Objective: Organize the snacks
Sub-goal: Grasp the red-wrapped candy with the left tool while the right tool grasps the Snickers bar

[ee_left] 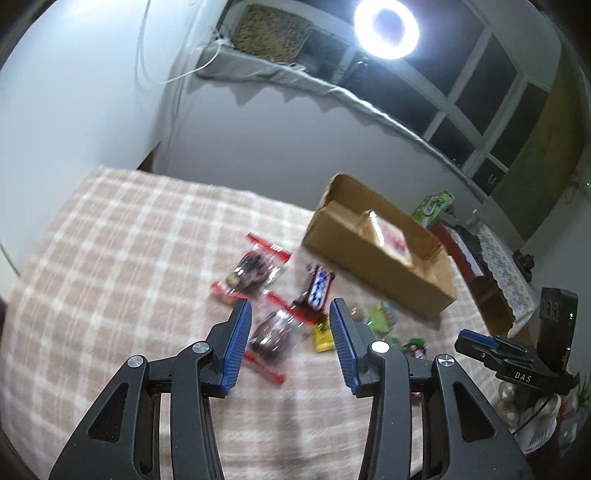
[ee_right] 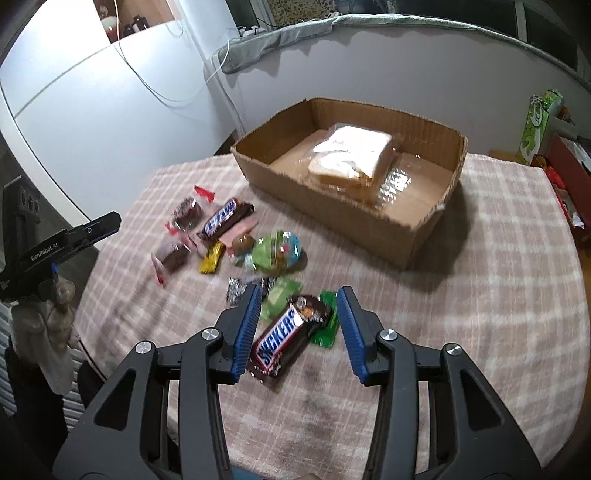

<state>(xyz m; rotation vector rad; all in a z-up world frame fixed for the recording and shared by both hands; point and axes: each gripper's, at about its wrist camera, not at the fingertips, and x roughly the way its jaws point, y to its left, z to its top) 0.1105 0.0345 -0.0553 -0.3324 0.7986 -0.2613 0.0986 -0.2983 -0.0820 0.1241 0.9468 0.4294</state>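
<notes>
Snacks lie scattered on a pink checked cloth [ee_right: 480,314]. My right gripper [ee_right: 298,291] is open, its blue pads on either side of a Snickers bar [ee_right: 284,336] that lies on the cloth over a green wrapper [ee_right: 327,326]. My left gripper [ee_left: 291,306] is open above a dark brownie packet [ee_left: 273,332] with red ends. A second brownie packet [ee_left: 251,273] and a second Snickers bar [ee_left: 317,286] lie just beyond it. An open cardboard box [ee_right: 332,195] holds a wrapped bread packet [ee_right: 351,155].
A yellow candy [ee_right: 213,258], a green snack bag [ee_right: 277,251] and foil-wrapped sweets [ee_right: 236,290] lie between the two grippers. The table edge drops off at the left. A green carton [ee_right: 535,125] and a red box [ee_right: 569,173] stand at the right. A ring light [ee_left: 386,27] glares overhead.
</notes>
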